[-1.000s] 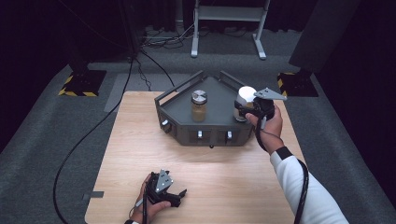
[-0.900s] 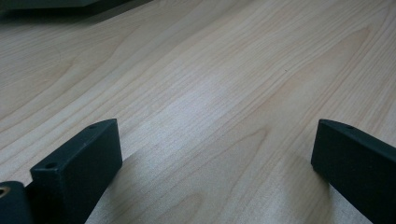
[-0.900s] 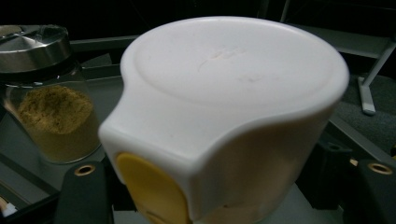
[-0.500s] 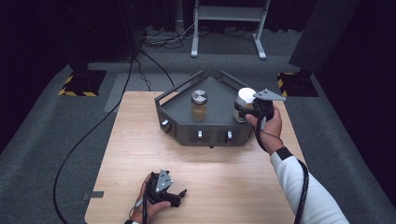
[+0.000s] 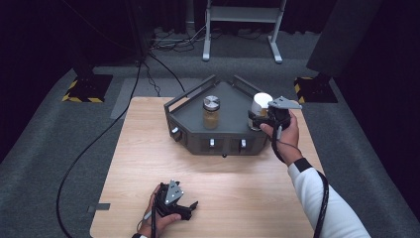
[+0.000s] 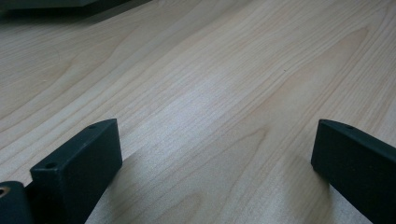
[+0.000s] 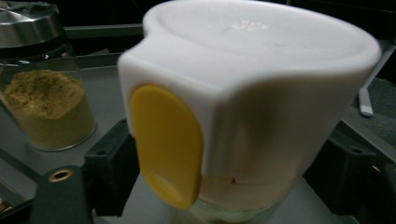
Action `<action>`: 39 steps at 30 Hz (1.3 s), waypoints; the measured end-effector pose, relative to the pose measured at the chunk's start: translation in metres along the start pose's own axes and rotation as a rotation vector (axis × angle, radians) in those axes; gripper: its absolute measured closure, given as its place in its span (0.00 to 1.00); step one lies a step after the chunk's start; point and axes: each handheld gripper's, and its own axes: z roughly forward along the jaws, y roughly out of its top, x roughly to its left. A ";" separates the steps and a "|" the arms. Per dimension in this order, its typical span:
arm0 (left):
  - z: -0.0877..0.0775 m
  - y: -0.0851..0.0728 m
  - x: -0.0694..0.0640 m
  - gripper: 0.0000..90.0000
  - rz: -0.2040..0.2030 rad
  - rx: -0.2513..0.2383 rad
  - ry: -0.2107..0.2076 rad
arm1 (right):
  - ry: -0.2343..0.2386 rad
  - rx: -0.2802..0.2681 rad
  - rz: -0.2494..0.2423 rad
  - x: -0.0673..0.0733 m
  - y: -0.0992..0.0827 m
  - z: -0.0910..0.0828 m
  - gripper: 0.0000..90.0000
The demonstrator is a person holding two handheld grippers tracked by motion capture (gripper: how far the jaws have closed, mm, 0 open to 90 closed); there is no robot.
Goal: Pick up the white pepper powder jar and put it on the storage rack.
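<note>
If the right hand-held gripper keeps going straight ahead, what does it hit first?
The white-lidded jar, already between the right hand-held gripper's jaws, which have just been opening; whether they still touch it is unclear.

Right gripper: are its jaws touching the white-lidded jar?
Cannot tell. In the right gripper view, the right gripper has just been opening around the white-lidded jar; the lid hides the pads.

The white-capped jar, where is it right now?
In the high view the white-capped jar stands at the right end of the grey tray, right of the spice jar, between the right hand-held gripper jaws.
</note>
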 end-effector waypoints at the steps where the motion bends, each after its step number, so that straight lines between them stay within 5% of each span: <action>1: 0.000 0.000 0.000 0.02 0.000 0.000 0.000 | 0.001 0.001 0.000 0.000 0.000 0.000 0.18; 7: 0.000 0.000 0.000 0.02 0.000 0.000 -0.001 | -0.004 0.017 -0.034 0.001 0.005 -0.006 0.07; 20: 0.000 0.000 0.001 0.02 0.001 0.001 -0.004 | -0.015 -0.012 -0.113 0.002 0.019 -0.040 0.03; 23: 0.000 0.000 0.001 0.02 0.002 0.001 -0.004 | -0.052 -0.055 -0.124 0.007 0.015 -0.051 0.03; 39: 0.000 0.000 0.001 0.02 0.002 0.000 -0.004 | -0.036 -0.144 -0.113 -0.004 -0.012 -0.106 0.03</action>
